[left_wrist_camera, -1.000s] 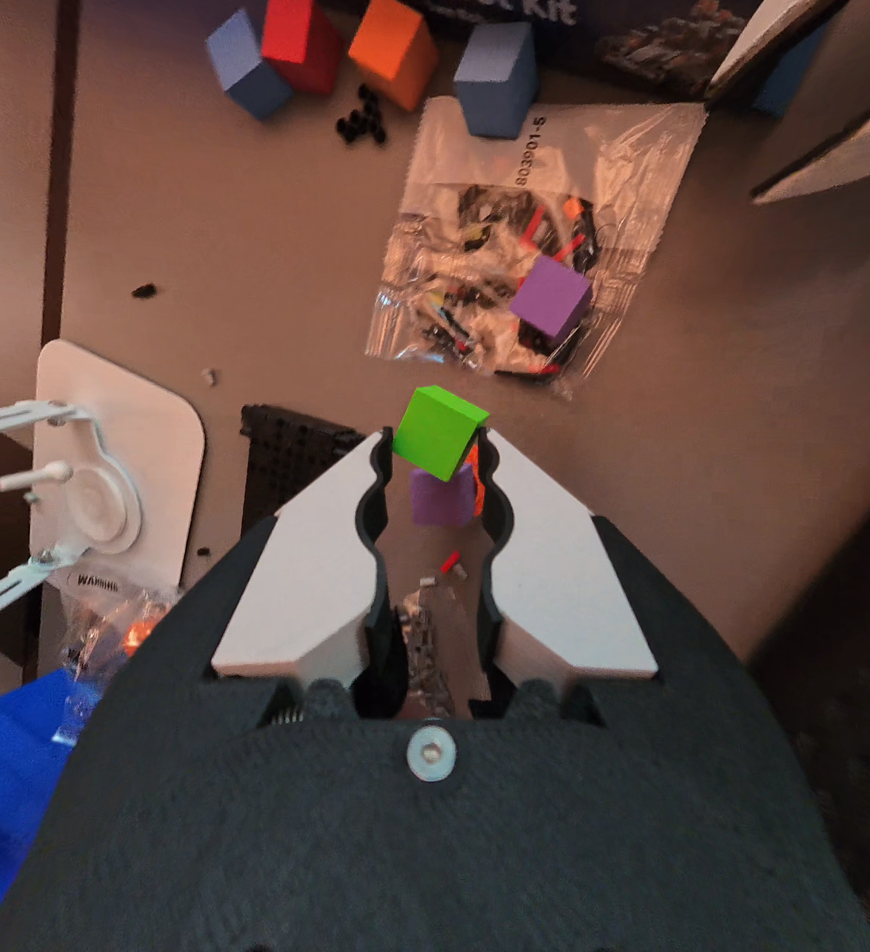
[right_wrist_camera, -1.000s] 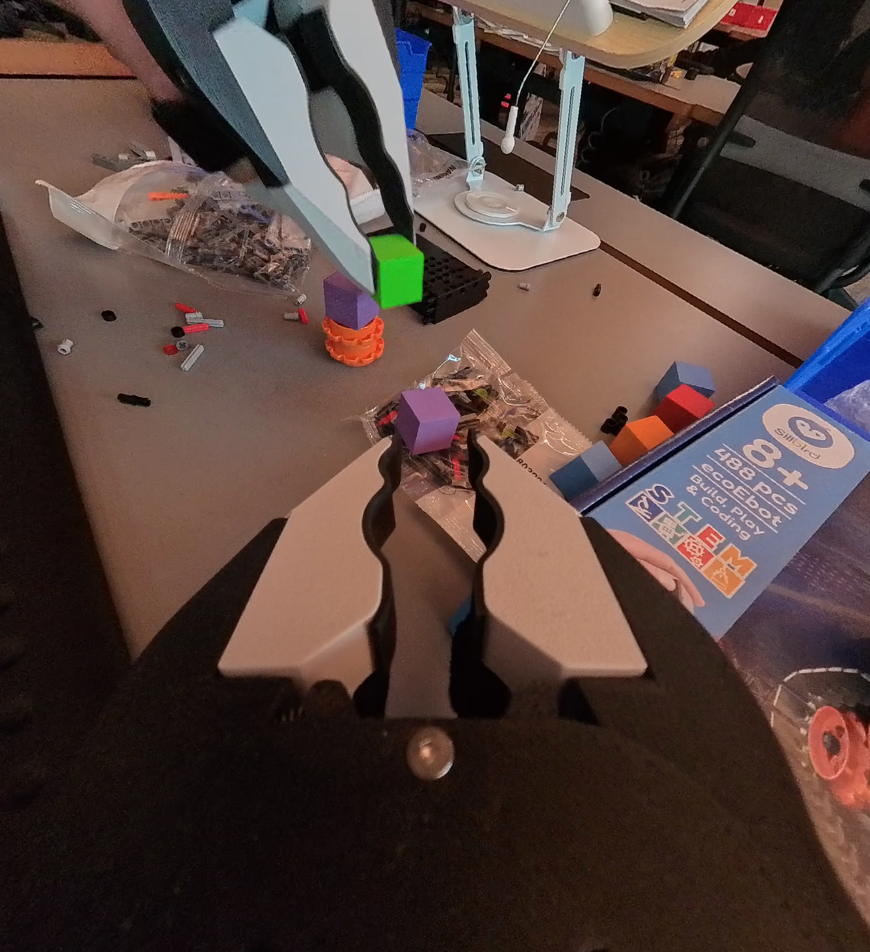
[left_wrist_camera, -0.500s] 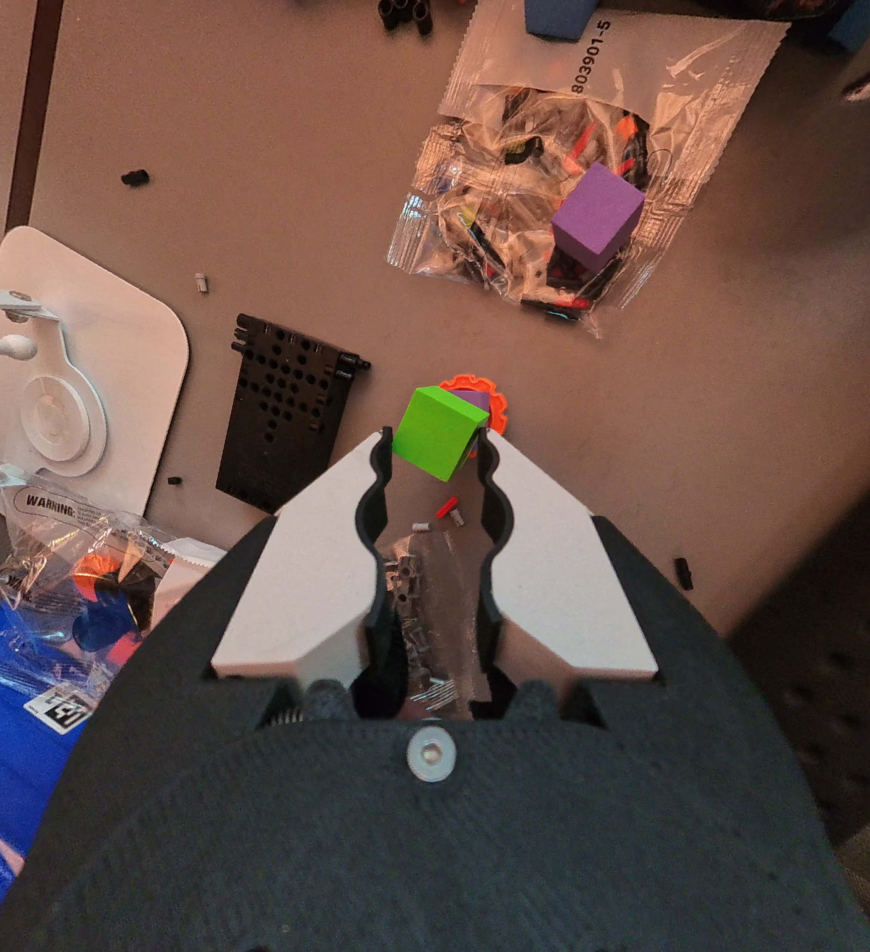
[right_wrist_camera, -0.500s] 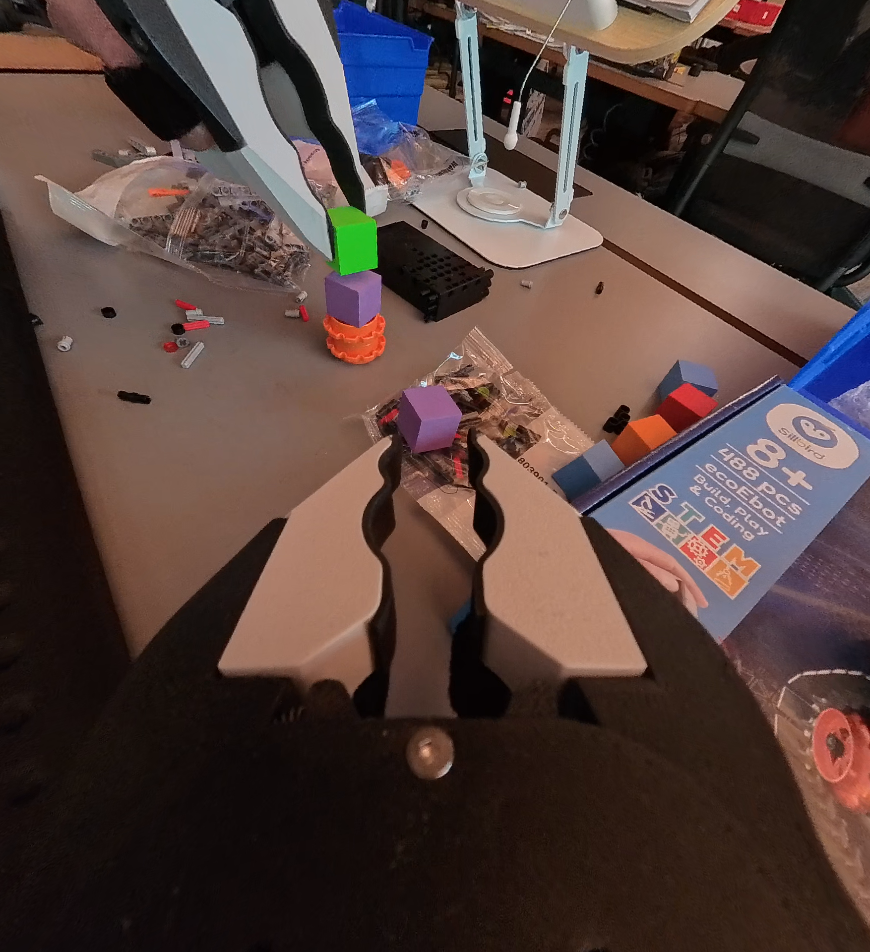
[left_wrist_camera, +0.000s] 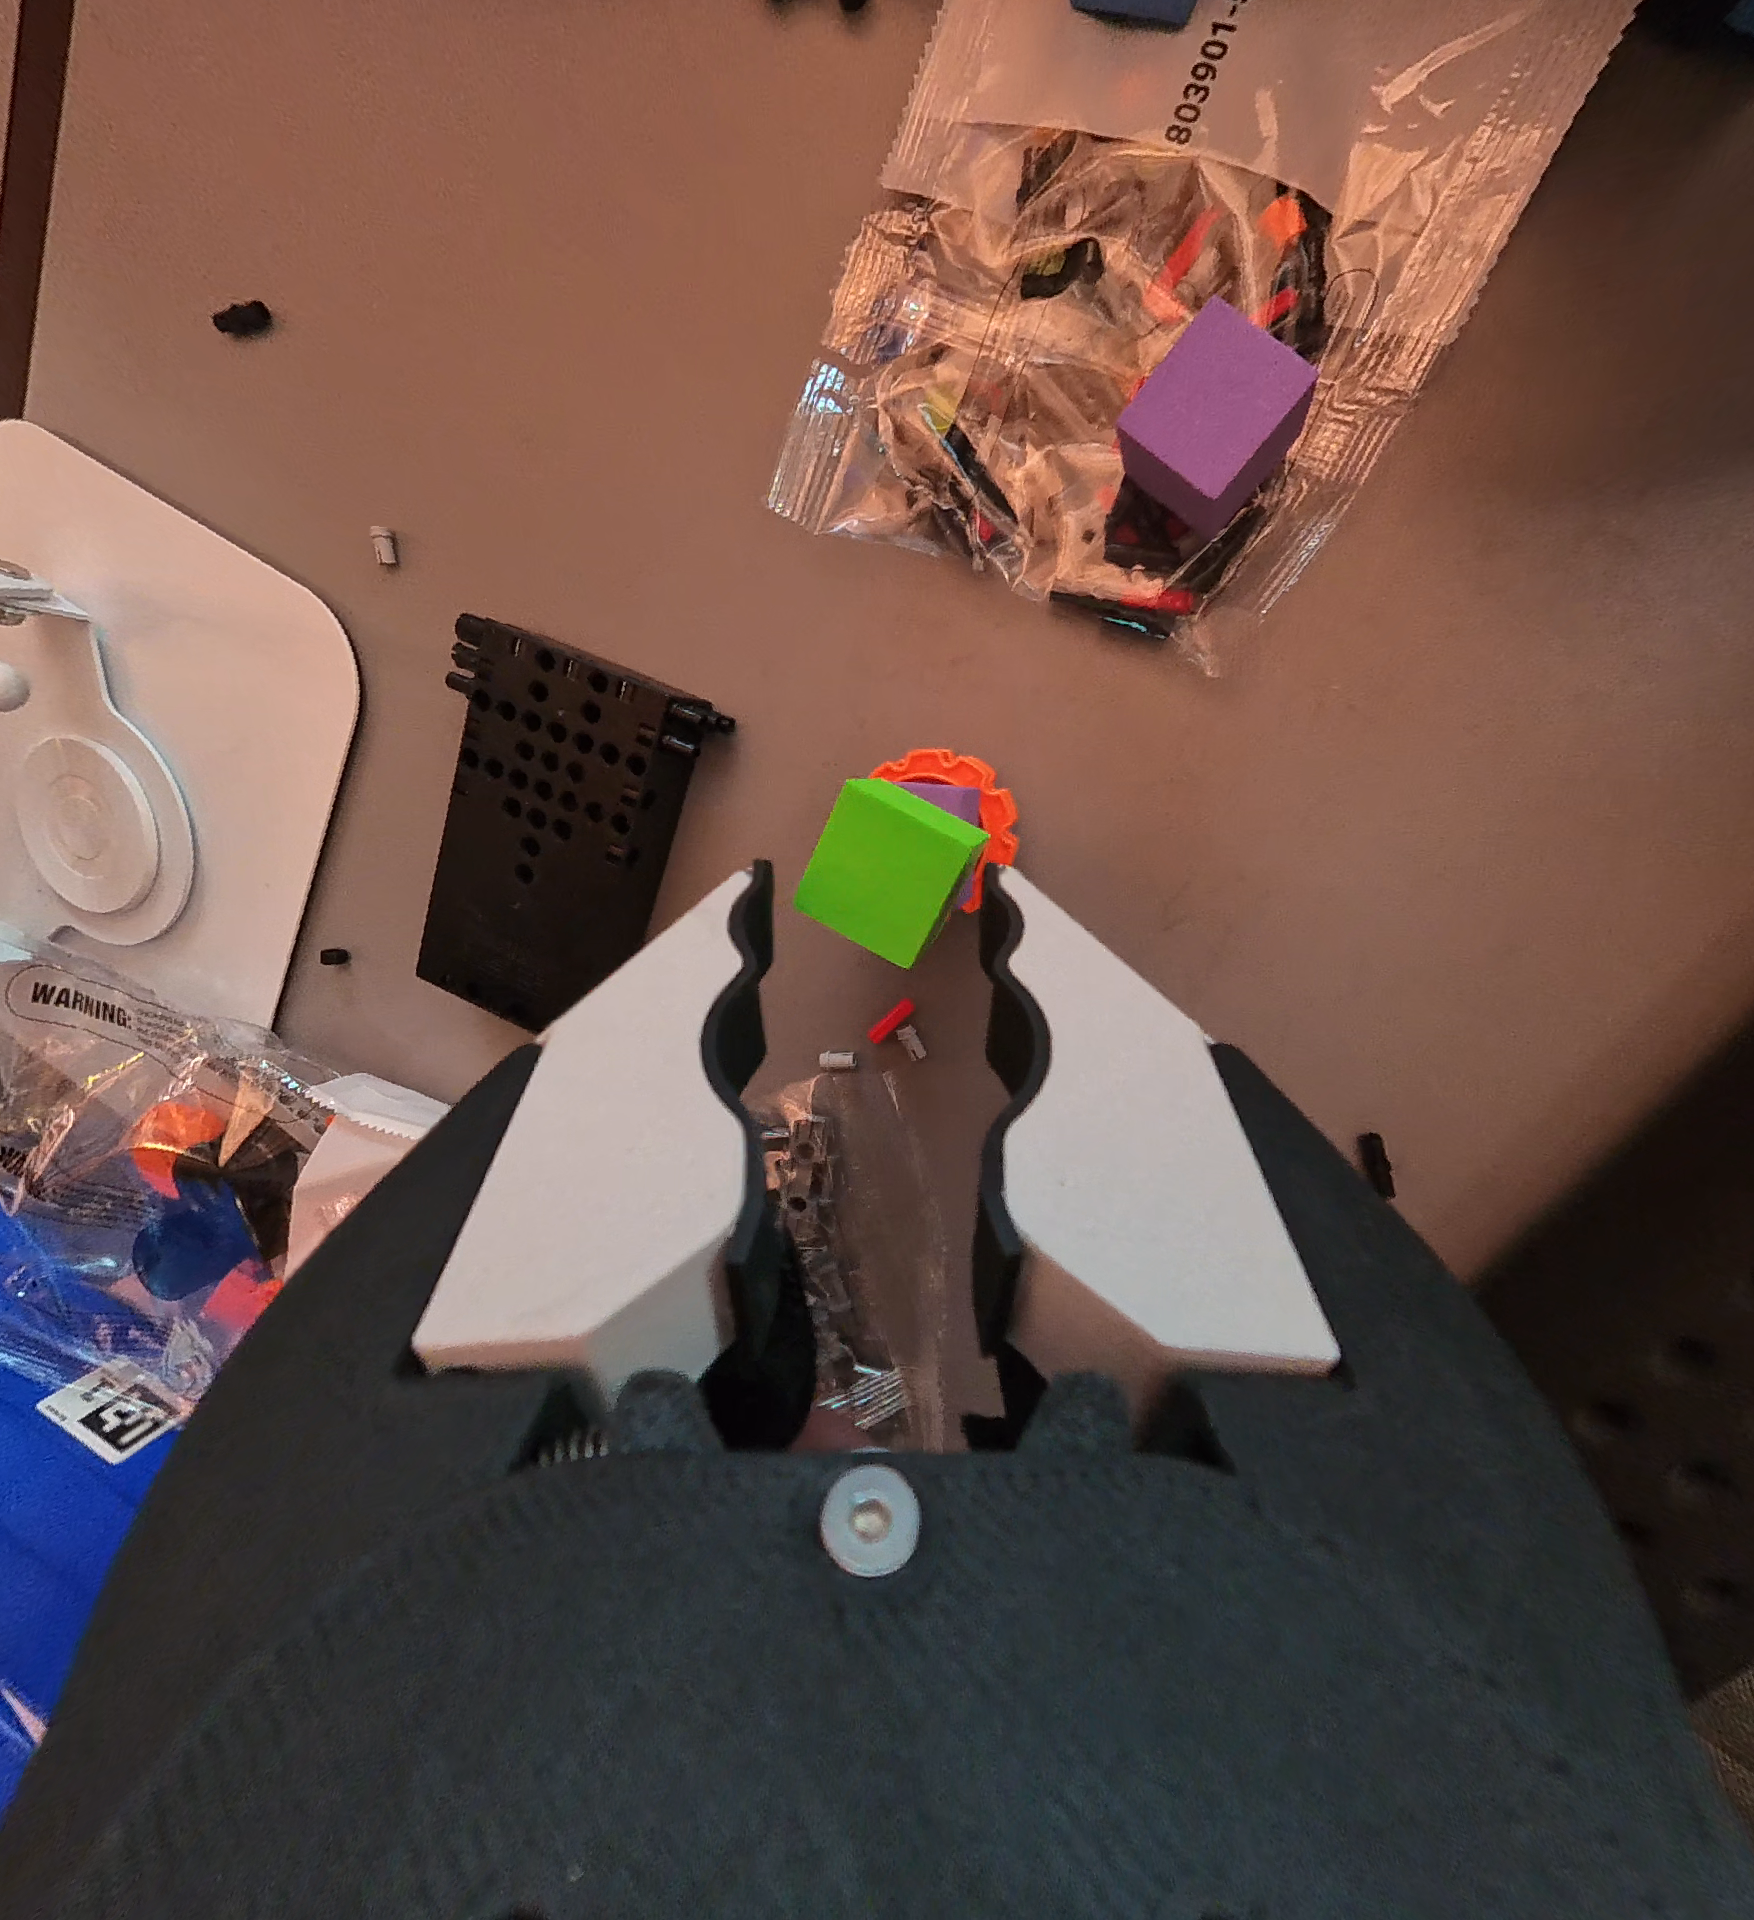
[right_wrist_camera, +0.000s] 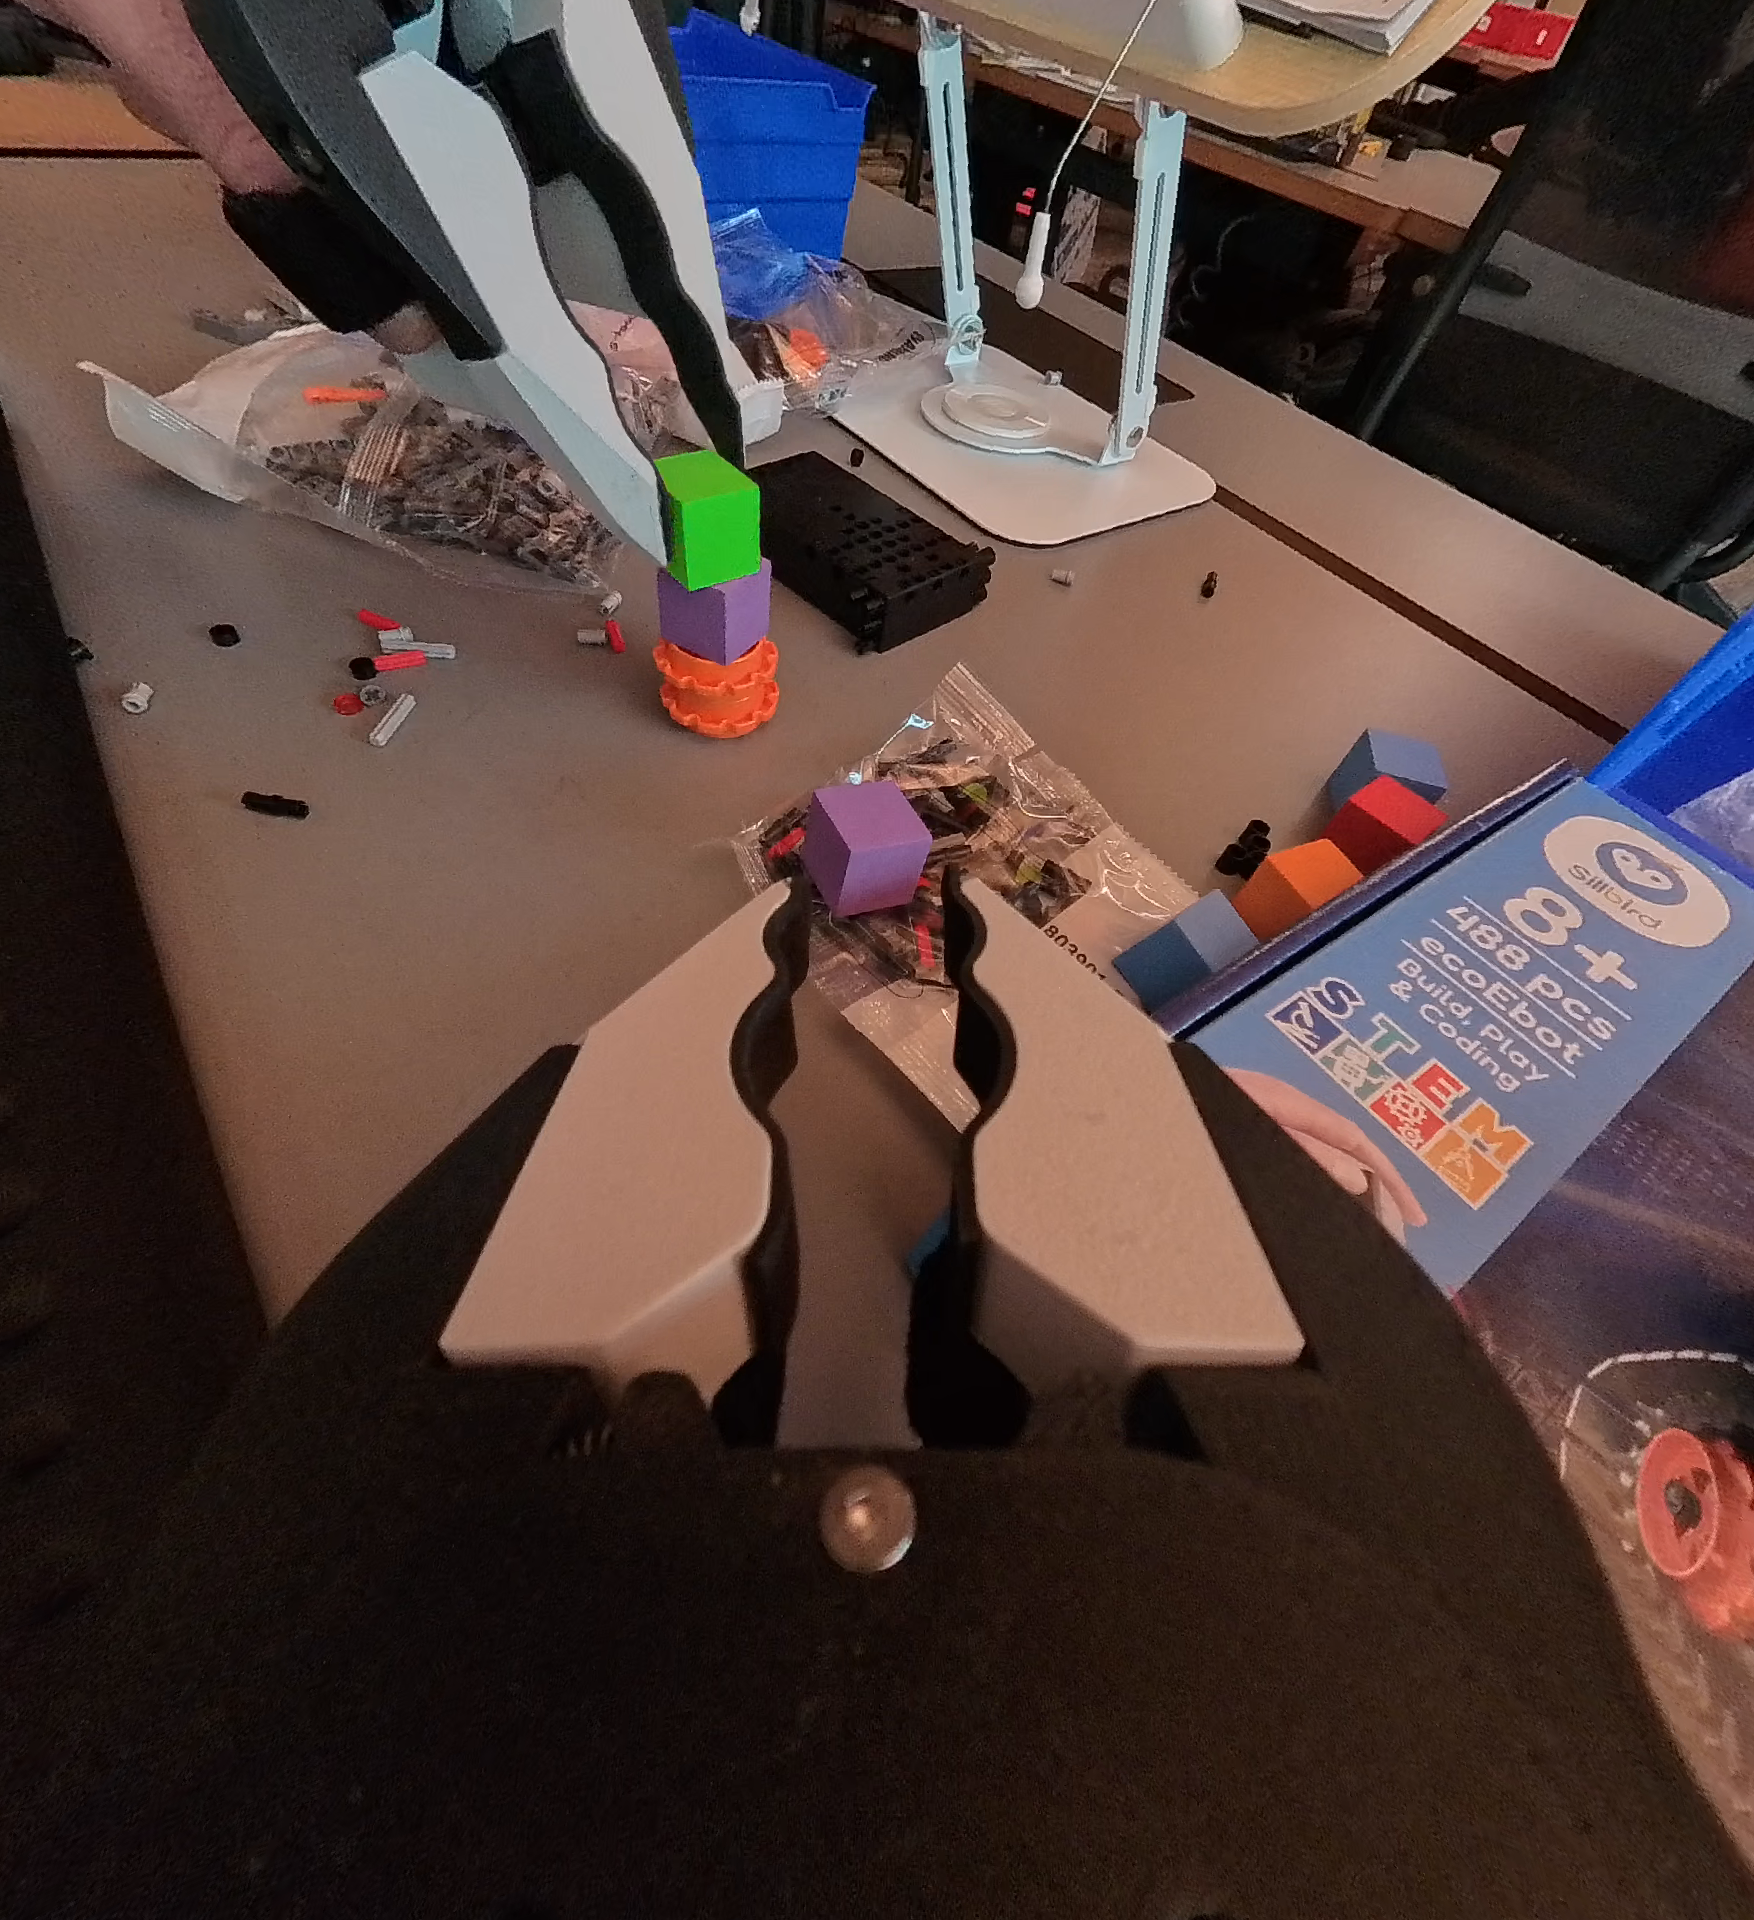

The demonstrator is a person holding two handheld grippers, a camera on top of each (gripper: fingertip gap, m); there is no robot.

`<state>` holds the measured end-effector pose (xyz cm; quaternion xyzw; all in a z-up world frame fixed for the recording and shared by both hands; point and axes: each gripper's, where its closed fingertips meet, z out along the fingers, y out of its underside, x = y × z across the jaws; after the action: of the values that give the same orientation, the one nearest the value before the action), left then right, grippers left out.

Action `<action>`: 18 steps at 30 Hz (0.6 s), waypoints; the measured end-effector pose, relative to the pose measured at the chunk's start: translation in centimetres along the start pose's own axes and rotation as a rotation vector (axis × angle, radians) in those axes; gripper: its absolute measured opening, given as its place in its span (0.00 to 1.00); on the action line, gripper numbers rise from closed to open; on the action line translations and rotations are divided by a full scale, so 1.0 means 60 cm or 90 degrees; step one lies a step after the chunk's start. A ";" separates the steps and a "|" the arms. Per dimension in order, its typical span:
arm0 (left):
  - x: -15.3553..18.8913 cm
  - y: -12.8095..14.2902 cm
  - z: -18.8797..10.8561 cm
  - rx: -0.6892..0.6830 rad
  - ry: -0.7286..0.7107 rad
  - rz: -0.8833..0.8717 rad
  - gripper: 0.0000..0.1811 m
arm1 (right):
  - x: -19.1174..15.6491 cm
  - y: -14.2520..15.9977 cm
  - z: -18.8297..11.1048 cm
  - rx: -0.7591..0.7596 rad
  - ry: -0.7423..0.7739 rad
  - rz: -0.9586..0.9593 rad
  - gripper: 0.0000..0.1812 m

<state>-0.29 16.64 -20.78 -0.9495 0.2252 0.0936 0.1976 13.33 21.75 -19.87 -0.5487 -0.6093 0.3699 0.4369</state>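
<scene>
A green cube [left_wrist_camera: 883,883] sits on a purple cube [right_wrist_camera: 715,618], which stands on an orange gear wheel [right_wrist_camera: 717,691]. My left gripper [left_wrist_camera: 873,883] is over this stack with its fingers on either side of the green cube. The jaws stand slightly wider than the cube, with a small gap on the left side. It also shows in the right wrist view [right_wrist_camera: 696,499]. My right gripper [right_wrist_camera: 873,894] is open and empty. Its tips are just short of a second purple cube [right_wrist_camera: 868,847], which lies on a clear bag of small parts [right_wrist_camera: 1008,831].
A black perforated plate [right_wrist_camera: 873,551] and a white lamp base [right_wrist_camera: 1018,457] lie behind the stack. A bag of grey parts [right_wrist_camera: 416,468] and loose pins [right_wrist_camera: 385,665] are at the left. Blue, orange and red cubes [right_wrist_camera: 1299,883] lie by a blue box [right_wrist_camera: 1475,997] at the right. My right fingertips sit around 15 cm from my left ones. To reach the orange gear wheel [right_wrist_camera: 717,691] in a straight line is about 5 cm for my left fingers, about 15 cm for my right.
My left gripper carried the green cube over the purple cube on the gear, lowered it onto it, and its jaws have now widened. The right gripper has not moved.
</scene>
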 end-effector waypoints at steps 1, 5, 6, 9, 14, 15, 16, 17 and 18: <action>0.001 -0.001 -0.002 0.005 0.006 0.000 0.21 | 0.000 0.000 0.000 0.000 0.000 0.000 0.13; 0.002 -0.008 -0.007 0.025 0.035 0.013 0.21 | 0.000 0.000 0.000 0.000 -0.001 0.000 0.13; 0.001 -0.007 -0.006 0.020 0.040 0.017 0.20 | -0.001 0.000 0.000 -0.001 -0.001 0.000 0.13; 0.004 -0.005 -0.004 0.008 0.047 0.032 0.16 | 0.001 0.000 0.000 0.000 0.001 0.001 0.14; -0.006 -0.012 -0.006 0.016 0.020 -0.016 0.16 | 0.001 0.000 0.000 0.001 0.000 0.002 0.13; -0.006 -0.013 -0.006 0.018 0.017 -0.031 0.16 | 0.001 0.000 0.000 0.000 0.000 0.001 0.13; -0.003 -0.013 -0.006 0.017 0.016 -0.044 0.16 | 0.000 0.000 0.000 0.000 -0.001 0.000 0.13; -0.001 -0.012 -0.006 0.014 0.014 -0.055 0.16 | 0.000 0.000 0.000 0.000 -0.001 0.000 0.13; -0.001 -0.011 -0.006 0.010 0.006 -0.063 0.16 | -0.001 0.000 0.000 0.000 -0.001 0.000 0.13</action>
<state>-0.02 17.06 -20.25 -0.9582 0.1797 0.0776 0.2087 13.32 21.71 -19.87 -0.5480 -0.6098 0.3705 0.4365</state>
